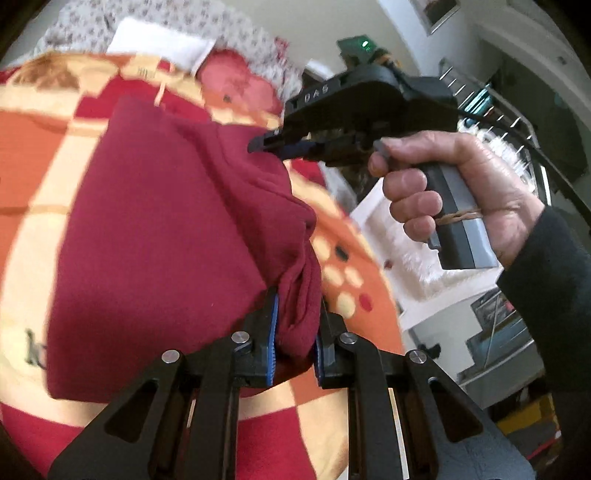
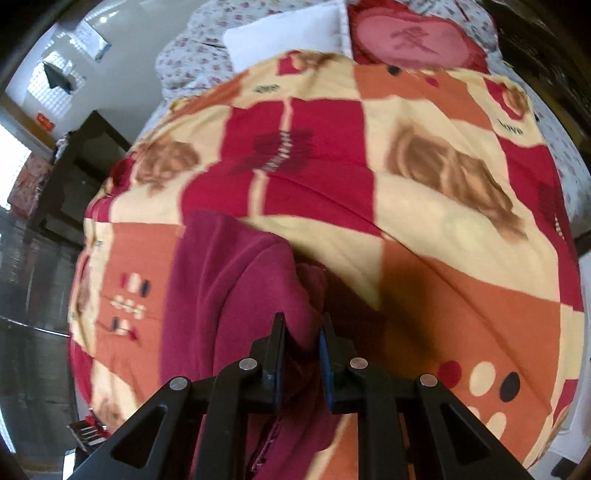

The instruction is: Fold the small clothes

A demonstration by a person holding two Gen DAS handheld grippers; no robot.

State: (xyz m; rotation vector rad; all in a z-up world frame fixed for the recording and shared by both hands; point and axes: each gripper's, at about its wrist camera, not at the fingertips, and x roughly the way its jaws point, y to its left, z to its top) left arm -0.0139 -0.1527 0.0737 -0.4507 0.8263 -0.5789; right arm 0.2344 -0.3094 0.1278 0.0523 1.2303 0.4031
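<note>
A dark red garment (image 1: 166,229) lies spread on the patchwork quilt (image 1: 37,155) of a bed. My left gripper (image 1: 295,306) is shut on a bunched edge of it, cloth pinched between the blue pads. In the left wrist view my right gripper (image 1: 258,142) comes in from the right, held by a hand (image 1: 443,184), and bites the garment's far edge. In the right wrist view my right gripper (image 2: 301,325) is shut on a fold of the garment (image 2: 229,295), which hangs down to the left of the fingers.
The red, orange and cream quilt (image 2: 406,184) covers the bed. A white pillow (image 2: 284,29) and a pink heart cushion (image 2: 413,37) lie at its head. A dark table (image 2: 74,166) stands left of the bed. A white tray (image 1: 388,229) and shelves sit beyond the bed edge.
</note>
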